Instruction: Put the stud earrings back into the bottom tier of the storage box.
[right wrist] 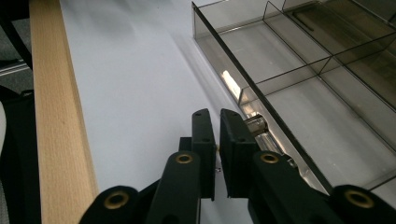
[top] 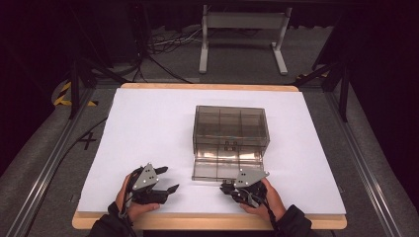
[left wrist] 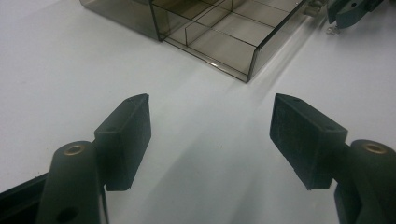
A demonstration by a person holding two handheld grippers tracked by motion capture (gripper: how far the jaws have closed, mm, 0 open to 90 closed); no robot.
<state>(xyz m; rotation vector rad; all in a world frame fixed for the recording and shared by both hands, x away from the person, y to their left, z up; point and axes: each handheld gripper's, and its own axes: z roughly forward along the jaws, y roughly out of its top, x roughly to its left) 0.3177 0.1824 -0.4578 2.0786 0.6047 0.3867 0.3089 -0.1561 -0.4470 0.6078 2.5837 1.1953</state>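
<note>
A smoky see-through box [top: 230, 126] stands mid-table with its divided drawer [top: 225, 167] pulled out toward me. The drawer's compartments [right wrist: 303, 100] look bare. My right gripper [top: 224, 187] lies at the drawer's front left corner. Its jaws [right wrist: 218, 114] stand almost together with only a thin slit and nothing between them. The drawer's small clear knob [right wrist: 257, 123] sits just beside the right finger, outside the jaws. My left gripper [top: 171, 178] rests on the white sheet to the left of the drawer. It is open [left wrist: 210, 105] over bare sheet, pointing toward the drawer [left wrist: 224, 42].
A white sheet [top: 148, 123] covers the wooden table, whose near edge [right wrist: 56, 116] runs close beside my right gripper. Beyond the table stand a white metal frame [top: 242, 34] and cables on a grey floor. Dark rails flank the table.
</note>
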